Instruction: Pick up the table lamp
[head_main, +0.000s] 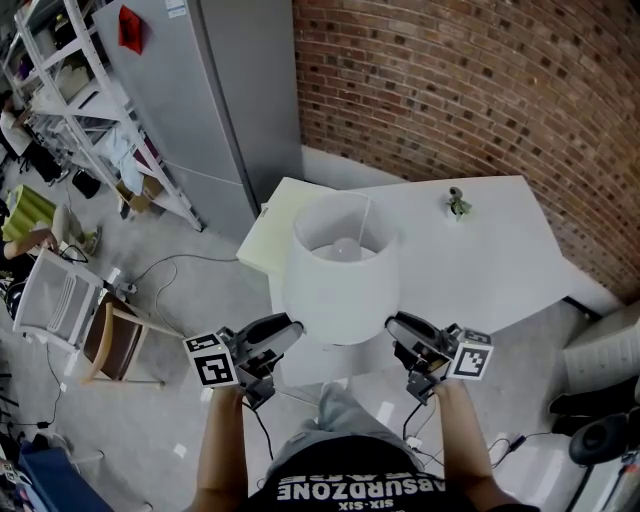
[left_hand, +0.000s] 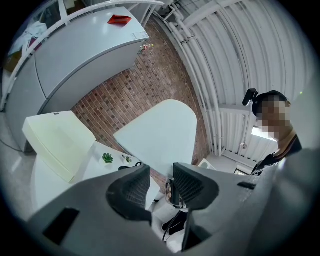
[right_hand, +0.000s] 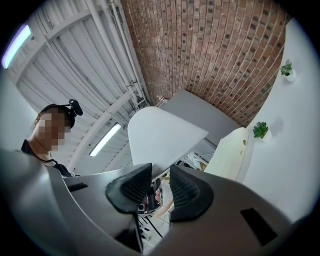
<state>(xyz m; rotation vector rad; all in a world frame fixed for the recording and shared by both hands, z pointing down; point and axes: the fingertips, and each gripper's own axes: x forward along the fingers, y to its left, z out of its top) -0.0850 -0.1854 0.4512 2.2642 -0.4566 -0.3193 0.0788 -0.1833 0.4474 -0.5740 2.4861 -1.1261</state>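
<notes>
Seen from above, a person holds a claw in each hand, and the table lamp (head_main: 340, 285) stands directly between the two claws. Its white drum shade fills the space from one to the other, and a round bulb (head_main: 345, 248) shows through the open top.

The left claw (head_main: 285, 335) meets the lower rim of the shade on its left side, and the right claw (head_main: 398, 330) meets the rim on the opposite side. They point inward at each other.

In each claw's own view the jaws stand partly apart with a clear gap and nothing pinched between the pads. The bottom edge of the shade sits right at the jaw tips. Through each gap, beyond the tips, the lamp's shiny stem (left_hand: 172, 192) shows beneath the shade.

The lamp's base is hidden under the shade, so it cannot be told whether it rests on the white table (head_main: 480, 260) or is clear of it.

Past the lamp from the claws, a pale yellow slab (head_main: 272, 235) lies on the table beside the shade. Further off, well apart from both claws, a small green plant (head_main: 458, 204) stands near the brick wall (head_main: 450, 90).
</notes>
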